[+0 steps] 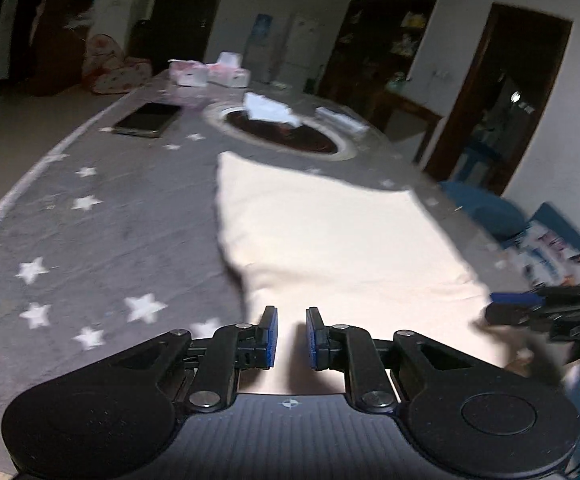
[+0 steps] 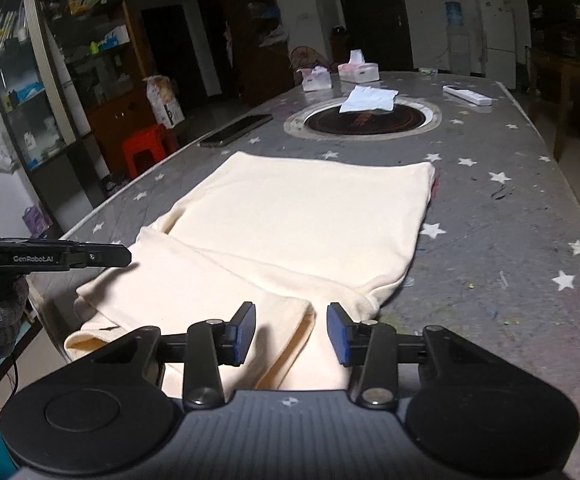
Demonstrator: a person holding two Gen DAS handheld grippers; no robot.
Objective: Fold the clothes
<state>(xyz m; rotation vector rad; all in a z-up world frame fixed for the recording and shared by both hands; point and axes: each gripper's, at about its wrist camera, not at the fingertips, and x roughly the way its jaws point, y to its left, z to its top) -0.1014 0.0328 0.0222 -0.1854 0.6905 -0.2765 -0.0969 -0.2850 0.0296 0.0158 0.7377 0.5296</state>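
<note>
The cream garment (image 2: 290, 232) lies flat on the grey star-print table (image 2: 509, 216), its near hem overhanging the table's near edge. Left of the garment, a phone (image 2: 238, 130) sits close to the table's left edge; the cloth between phone and garment is bare. Beyond the garment lies a round inset plate (image 2: 363, 120) with a white tissue (image 2: 369, 99) on it, then two tissue boxes (image 2: 359, 72) farther back. Right of the garment the table runs clear to its right edge, with a remote (image 2: 467, 95) at the far right.

The left gripper (image 1: 291, 338) hovers over the garment's near left part, fingers a narrow slit apart with nothing gripped. The right gripper (image 2: 291, 334) has its fingers released and spread, a fold of the near hem lying between them, pads not pressing it.

Only the right wrist view shows the shelves (image 2: 50, 80) and red stool (image 2: 148, 148) left of the table. Only the left wrist view, which is blurred, shows the blue seat (image 1: 497, 212) right of it.
</note>
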